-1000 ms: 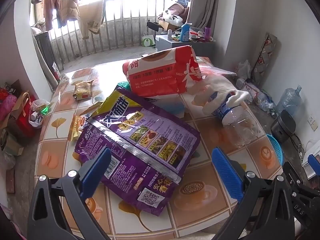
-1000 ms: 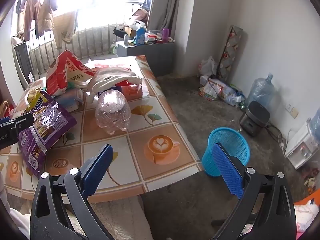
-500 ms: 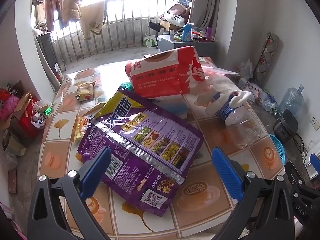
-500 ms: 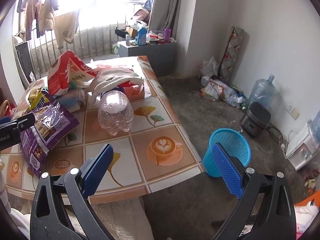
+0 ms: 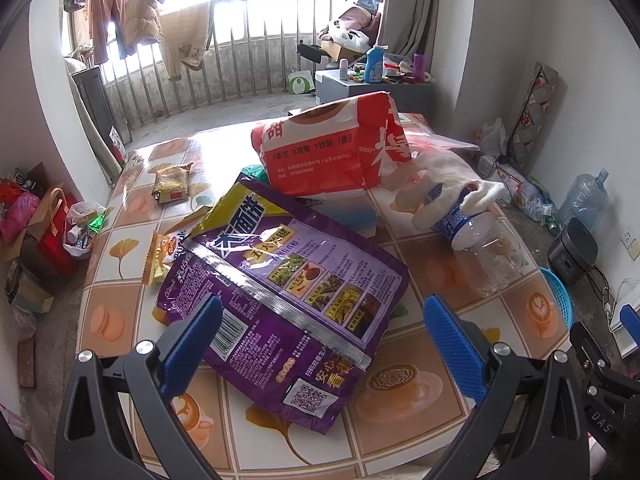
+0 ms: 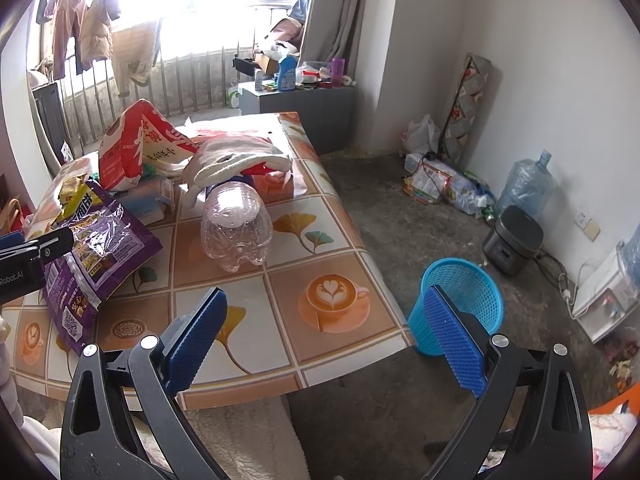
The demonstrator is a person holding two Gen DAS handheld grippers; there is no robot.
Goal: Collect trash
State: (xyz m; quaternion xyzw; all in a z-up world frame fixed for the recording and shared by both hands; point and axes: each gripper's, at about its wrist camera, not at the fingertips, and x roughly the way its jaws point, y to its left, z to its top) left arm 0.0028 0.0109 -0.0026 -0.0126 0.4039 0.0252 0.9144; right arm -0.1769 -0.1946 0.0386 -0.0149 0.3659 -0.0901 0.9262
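Both drawn back slightly from the table's near edge: left tool wide over purple bag, right tool wide, empty; collection not begun.

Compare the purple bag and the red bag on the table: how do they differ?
The purple bag lies flat near the table's front edge; the red bag stands puffed up farther back. The purple bag has a silver seam and a QR code; the red bag has white print. Both are printed food packs, untouched by either gripper.
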